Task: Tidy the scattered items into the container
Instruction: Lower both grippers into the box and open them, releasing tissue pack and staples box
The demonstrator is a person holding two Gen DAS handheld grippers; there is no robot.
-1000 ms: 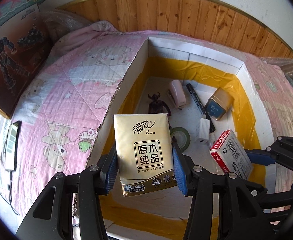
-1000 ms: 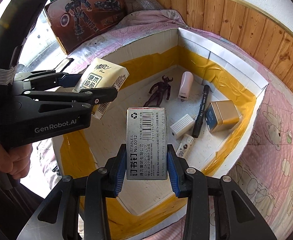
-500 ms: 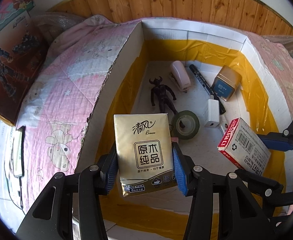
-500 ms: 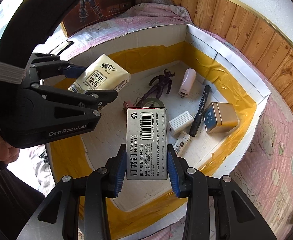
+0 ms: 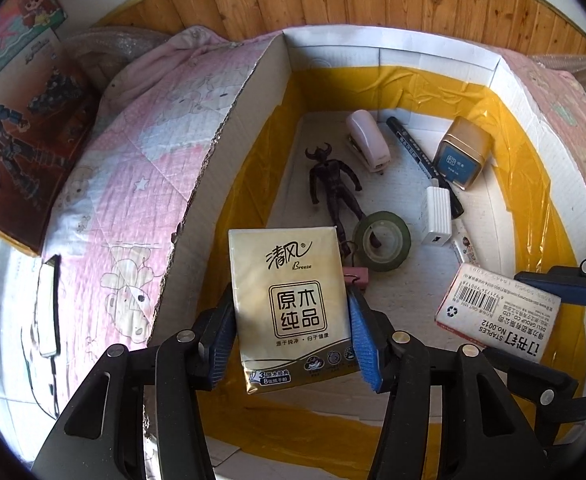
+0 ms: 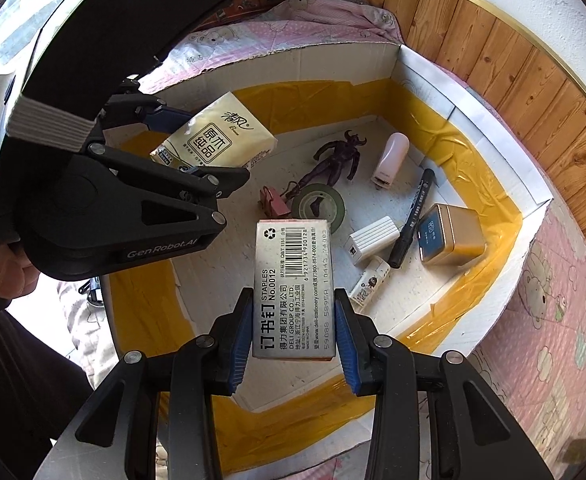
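Two grippers are held over a big cardboard box (image 5: 229,128) that sits on a bed with a pink quilt (image 5: 141,152). Far to the left, a toy robot carton (image 5: 21,140) leans by the bed. The left gripper (image 5: 290,296) has a gold tissue pack (image 5: 285,264) between its blue pads. Its jaws have just been opening a little, but both pads touch the sides of the pack and it stays up above the near end of the box. Inside the box lie a dark toy figure (image 5: 333,184), a green tape roll (image 5: 381,240), a pink stapler (image 5: 367,140), a black marker (image 5: 417,152), a white plug (image 5: 437,212) and a gold tin (image 5: 463,156). On the right, the right gripper (image 6: 293,294) squeezes a staple box (image 6: 293,272) above the box floor.
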